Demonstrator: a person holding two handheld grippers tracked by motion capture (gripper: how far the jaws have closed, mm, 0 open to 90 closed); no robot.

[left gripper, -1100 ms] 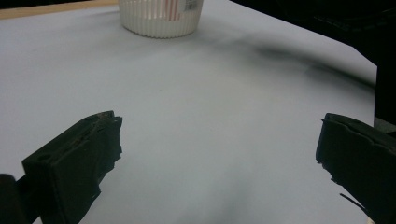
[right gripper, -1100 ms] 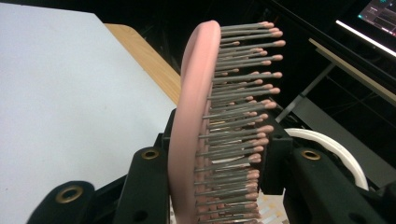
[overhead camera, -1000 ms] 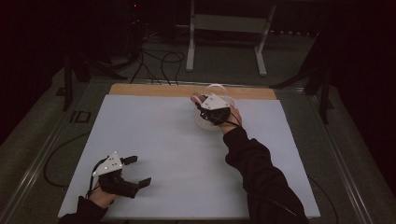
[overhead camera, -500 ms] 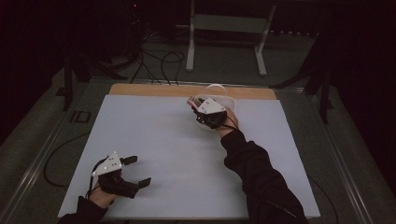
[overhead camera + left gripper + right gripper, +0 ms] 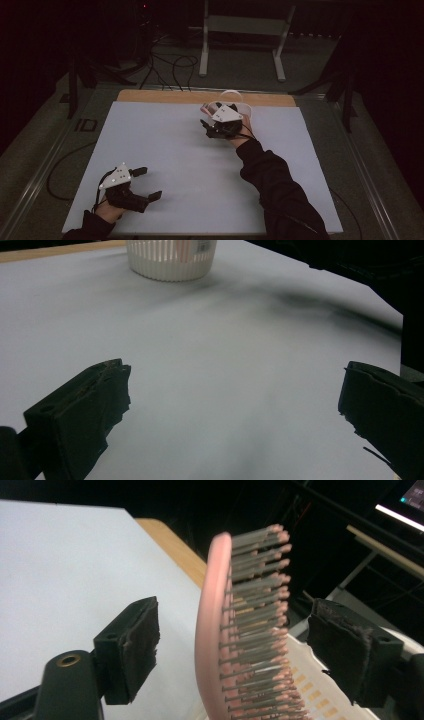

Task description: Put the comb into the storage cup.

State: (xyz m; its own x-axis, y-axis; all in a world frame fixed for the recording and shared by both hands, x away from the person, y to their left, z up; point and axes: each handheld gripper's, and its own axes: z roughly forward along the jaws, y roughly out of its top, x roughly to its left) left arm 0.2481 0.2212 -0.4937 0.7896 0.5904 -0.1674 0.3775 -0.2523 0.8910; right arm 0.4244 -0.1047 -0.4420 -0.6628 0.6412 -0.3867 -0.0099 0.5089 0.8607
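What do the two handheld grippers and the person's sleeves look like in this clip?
Both the left gripper and the right gripper are black with two blocky jaws, rough dark pads, a grey three-cornered plate on top and a thin black cable. A brass-coloured eyelet sits at one jaw base. The sleeves are dark.

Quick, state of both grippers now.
Left gripper: open, holding nothing.
Right gripper: open, jaws just opened; pink hairbrush stands between them, untouched, over the white basket.
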